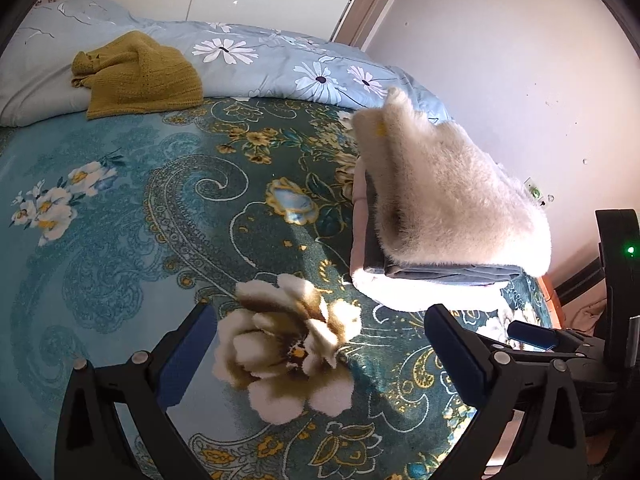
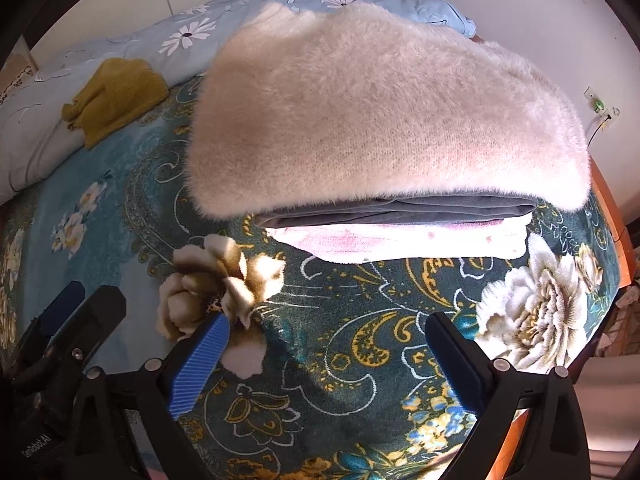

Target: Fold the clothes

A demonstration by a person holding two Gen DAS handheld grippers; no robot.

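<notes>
A folded fluffy cream sweater [image 2: 380, 112] lies on top of a stack, over a folded grey garment [image 2: 400, 208] and a pink-white one [image 2: 400, 240], on the teal floral bedspread [image 2: 340, 340]. The stack also shows at the right of the left wrist view [image 1: 440, 200]. A crumpled mustard knit sweater [image 1: 140, 74] lies at the far left by the duvet; it also shows in the right wrist view [image 2: 116, 96]. My left gripper [image 1: 320, 344] is open and empty above the bedspread, short of the stack. My right gripper [image 2: 326, 356] is open and empty just before the stack.
A light blue daisy-print duvet [image 1: 280, 60] is bunched along the far side of the bed. A white wall [image 1: 520, 80] with a socket runs along the right. The wooden bed edge [image 2: 608, 216] is at the right. The left gripper [image 2: 68, 320] shows in the right wrist view.
</notes>
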